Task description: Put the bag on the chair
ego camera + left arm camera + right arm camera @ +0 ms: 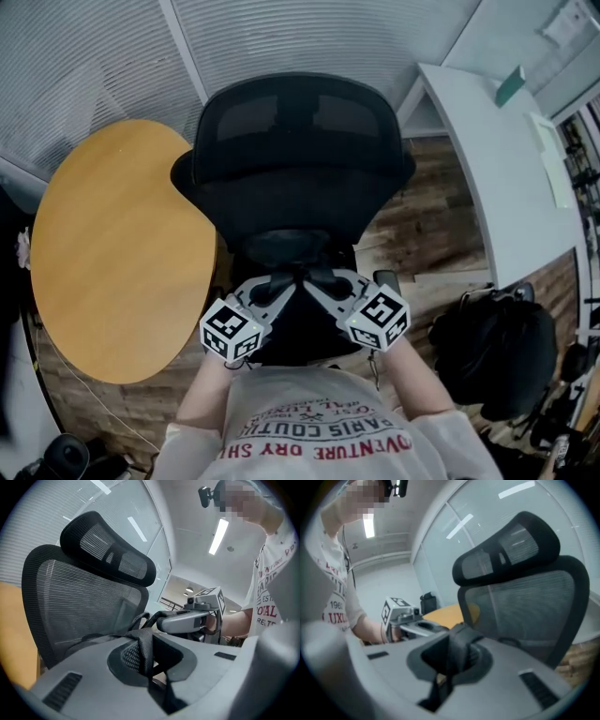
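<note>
The 2 grippers are working side by side at the front of the chair [291, 159]. The left gripper [272, 292] is clamping its nearly closed jaws on 1 black strap [143, 652], and the right gripper [328, 289] is pinching a 2nd strap [456, 653] the same way. The bag [300, 328] is hanging below and between them, dark and mostly hidden, its width seeming to run from 9 to 3 o'clock. The chair is standing straight ahead at 12 o'clock, so the seat is probably lying just beyond the jaws, with both hands about equally near it. Whether the bag is touching the seat cannot be told, and nothing is showing of what it is carrying. Another black bag [497, 352] is sitting on the floor at 3 o'clock, and a wooden table [112, 253] is standing at 9 o'clock
</note>
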A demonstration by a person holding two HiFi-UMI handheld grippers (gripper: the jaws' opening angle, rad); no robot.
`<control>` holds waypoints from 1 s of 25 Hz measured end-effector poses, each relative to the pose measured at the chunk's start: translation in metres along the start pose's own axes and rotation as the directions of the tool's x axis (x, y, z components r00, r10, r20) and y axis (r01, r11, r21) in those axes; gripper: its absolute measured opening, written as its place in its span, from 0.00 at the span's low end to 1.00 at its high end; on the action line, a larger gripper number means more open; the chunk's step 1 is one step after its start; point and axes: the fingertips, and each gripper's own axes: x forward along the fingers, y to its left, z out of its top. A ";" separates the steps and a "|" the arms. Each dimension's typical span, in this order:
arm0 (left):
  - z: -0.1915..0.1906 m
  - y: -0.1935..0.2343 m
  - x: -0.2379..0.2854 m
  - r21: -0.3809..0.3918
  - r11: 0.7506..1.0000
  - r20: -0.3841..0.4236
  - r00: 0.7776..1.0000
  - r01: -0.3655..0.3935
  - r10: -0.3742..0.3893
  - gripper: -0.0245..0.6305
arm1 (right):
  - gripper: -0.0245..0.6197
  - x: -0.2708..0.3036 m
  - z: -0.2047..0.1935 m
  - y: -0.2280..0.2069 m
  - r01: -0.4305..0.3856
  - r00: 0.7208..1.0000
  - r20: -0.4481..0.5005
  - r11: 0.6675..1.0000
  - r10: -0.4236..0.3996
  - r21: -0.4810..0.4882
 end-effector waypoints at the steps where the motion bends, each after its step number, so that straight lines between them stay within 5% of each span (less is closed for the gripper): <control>1: -0.003 0.001 0.000 -0.008 1.000 0.002 1.000 0.006 -0.006 0.12 | 0.09 0.001 -0.002 -0.001 -0.001 1.000 0.003 1.000 0.001 0.004; 12: -0.070 0.034 0.036 -0.108 0.994 -0.122 0.992 0.021 -0.035 0.12 | 0.09 0.013 -0.076 -0.036 0.118 0.983 -0.143 0.993 -0.113 0.027; 18: -0.091 0.059 0.046 -0.164 0.986 -0.079 0.997 -0.029 0.016 0.12 | 0.09 0.035 -0.127 -0.057 0.139 0.976 -0.176 0.990 -0.129 0.041; 25: -0.105 0.071 0.058 -0.159 0.982 -0.031 0.995 -0.101 0.098 0.22 | 0.14 0.039 -0.152 -0.069 0.156 0.973 -0.198 0.969 -0.118 0.189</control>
